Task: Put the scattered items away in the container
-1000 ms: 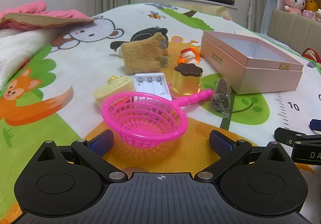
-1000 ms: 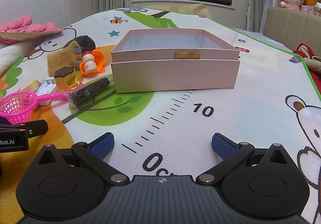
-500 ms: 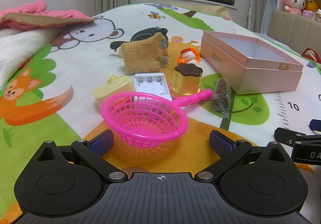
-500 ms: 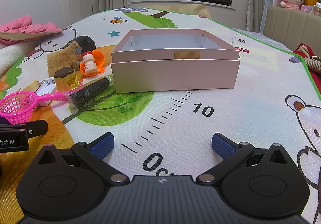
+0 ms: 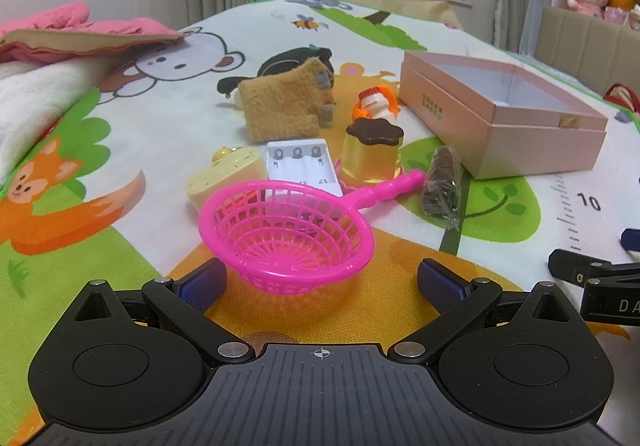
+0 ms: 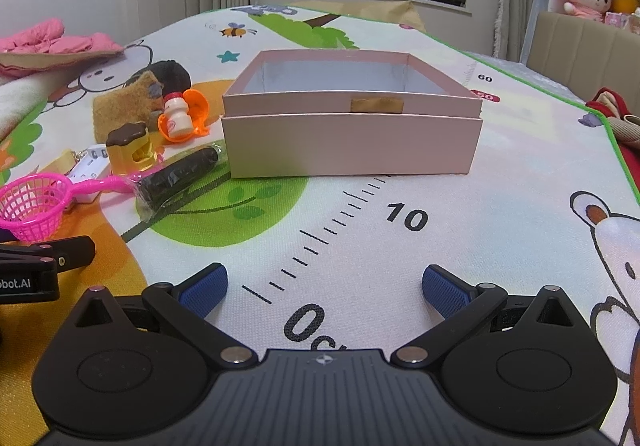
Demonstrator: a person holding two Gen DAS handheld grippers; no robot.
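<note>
Progress: judged from how things lie, nothing is packed yet; the pink box (image 6: pixel 352 138) shows only bare inner walls, though its floor is hidden in both views.
Left claw (image 5: pixel 320 282): spread wide and holding nothing, low over the play mat (image 5: pixel 120 126), with the pink strainer (image 5: pixel 286 236) just ahead between its fingers, at 12 o'clock.
Right claw (image 6: pixel 323 284): also wide and holding nothing, above the printed ruler, facing the box at 12 o'clock, well apart from it.
Scattered items: all lie on the mat left of the box. From the left wrist view, the white battery holder (image 5: pixel 302 164) and the yellow cheese-shaped toy (image 5: pixel 224 182) sit behind the strainer; the pudding toy (image 5: pixel 374 154) is at 1 o'clock, the wrapped dark snack (image 5: pixel 440 182) by the strainer's handle tip, the small drink bottle (image 5: pixel 376 106) in its orange piece beyond, the brown plush (image 5: pixel 284 110) at 11 o'clock.
Box position: at 2 o'clock from the left claw.
Left to do: seemingly every item; the strainer looks the nearest pick.
</note>
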